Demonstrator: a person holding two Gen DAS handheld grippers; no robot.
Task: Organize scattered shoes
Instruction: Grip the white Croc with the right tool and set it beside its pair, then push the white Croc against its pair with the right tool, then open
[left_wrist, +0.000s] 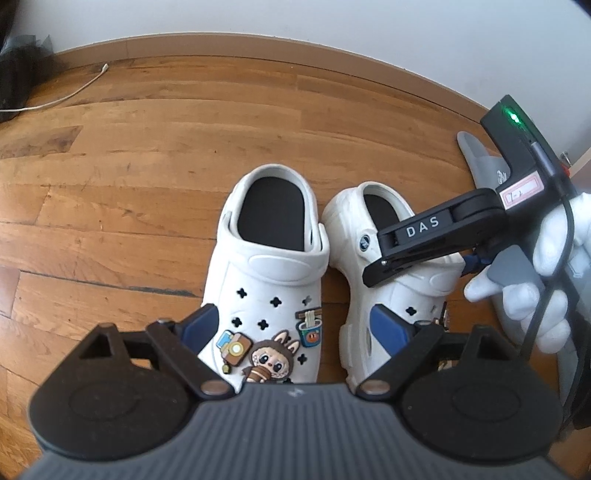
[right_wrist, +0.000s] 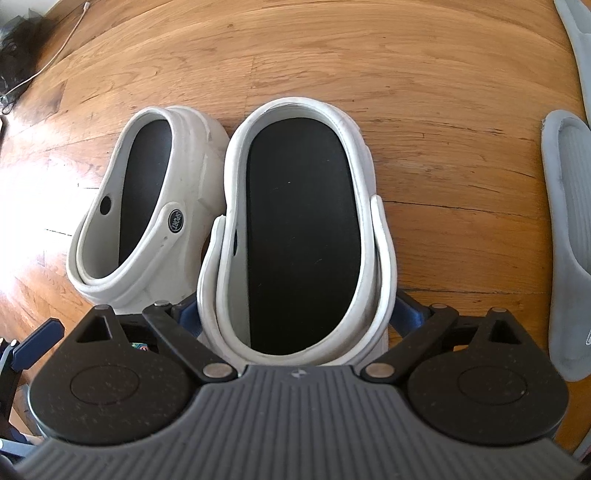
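Lying across both views, the wooden floor (left_wrist: 147, 184) carries everything. Two white clogs sit on it side by side, touching. The left clog (left_wrist: 269, 266), bearing cartoon charms, stands between the blue pads of the left tongs (left_wrist: 299, 325), which are spread wide around its toe without pinching. The right clog (right_wrist: 299, 229) sits between the pads of the right tongs (right_wrist: 299, 314), which straddle it; whether they clamp is unclear. Grey slippers (right_wrist: 569, 229) lie right of the clogs. A white cable (left_wrist: 70, 92) lies far left of the clogs.
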